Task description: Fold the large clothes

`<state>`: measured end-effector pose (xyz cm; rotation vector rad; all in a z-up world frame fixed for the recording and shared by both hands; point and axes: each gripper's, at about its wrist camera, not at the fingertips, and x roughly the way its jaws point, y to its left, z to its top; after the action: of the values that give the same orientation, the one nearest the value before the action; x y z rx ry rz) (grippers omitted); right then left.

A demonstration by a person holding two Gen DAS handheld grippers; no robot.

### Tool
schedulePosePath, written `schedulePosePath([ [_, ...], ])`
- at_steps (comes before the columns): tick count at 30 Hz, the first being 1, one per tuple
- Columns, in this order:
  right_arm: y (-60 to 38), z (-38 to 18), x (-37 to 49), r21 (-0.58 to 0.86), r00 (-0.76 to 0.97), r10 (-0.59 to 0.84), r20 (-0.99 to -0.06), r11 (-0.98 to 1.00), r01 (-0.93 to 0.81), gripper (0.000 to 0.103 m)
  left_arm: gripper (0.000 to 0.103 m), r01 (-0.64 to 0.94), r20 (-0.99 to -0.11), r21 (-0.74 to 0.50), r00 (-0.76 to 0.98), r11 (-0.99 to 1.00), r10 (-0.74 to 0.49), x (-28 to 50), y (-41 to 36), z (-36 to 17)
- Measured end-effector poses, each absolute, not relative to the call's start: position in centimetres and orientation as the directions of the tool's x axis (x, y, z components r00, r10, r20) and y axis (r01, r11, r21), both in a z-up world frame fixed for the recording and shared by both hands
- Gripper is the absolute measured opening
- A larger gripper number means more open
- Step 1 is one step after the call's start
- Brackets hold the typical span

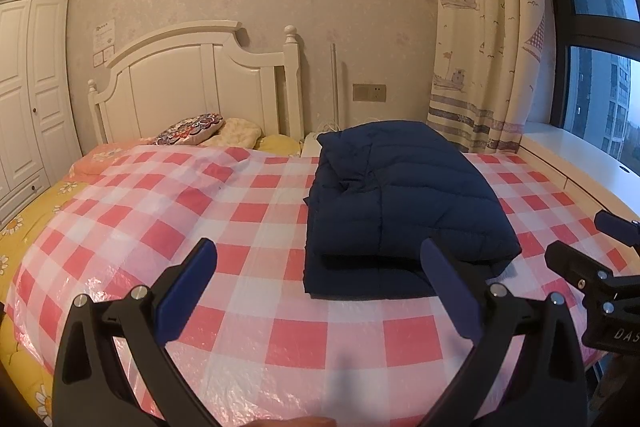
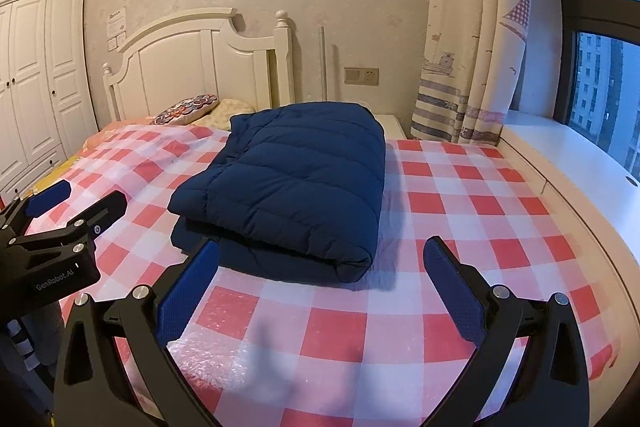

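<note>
A navy quilted puffer jacket [image 1: 400,203] lies folded into a thick rectangular bundle on the red-and-white checked sheet [image 1: 224,211] that covers the bed. In the right wrist view the same jacket [image 2: 292,187] lies just beyond the fingers. My left gripper [image 1: 320,267] is open and empty, held above the sheet near the jacket's front edge. My right gripper [image 2: 324,263] is open and empty too, in front of the jacket's near fold. Each gripper shows at the edge of the other's view: the right gripper [image 1: 608,239] and the left gripper [image 2: 76,199].
A white headboard [image 1: 200,83] and pillows [image 1: 200,131] stand at the far end of the bed. A white wardrobe [image 1: 28,87] is at the left. A curtain [image 1: 488,39], a window [image 1: 600,47] and a white sill [image 2: 568,163] run along the right side.
</note>
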<state>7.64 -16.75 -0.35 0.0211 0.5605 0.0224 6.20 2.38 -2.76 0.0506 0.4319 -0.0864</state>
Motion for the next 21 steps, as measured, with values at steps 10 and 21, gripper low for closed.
schedulePosePath([
  [10, -16.46, -0.47, 7.68, 0.025, 0.845, 0.031, -0.534, 0.999, -0.021, 0.098, 0.101, 0.092, -0.424, 0.028, 0.903, 0.995, -0.071, 6.12, 2.43, -2.92],
  [21, -16.30, -0.58, 7.68, 0.025, 0.844, 0.033, -0.535, 0.999, -0.023, 0.098, 0.101, 0.093, -0.425, 0.029, 0.902, 0.995, -0.072, 6.02, 2.45, -3.02],
])
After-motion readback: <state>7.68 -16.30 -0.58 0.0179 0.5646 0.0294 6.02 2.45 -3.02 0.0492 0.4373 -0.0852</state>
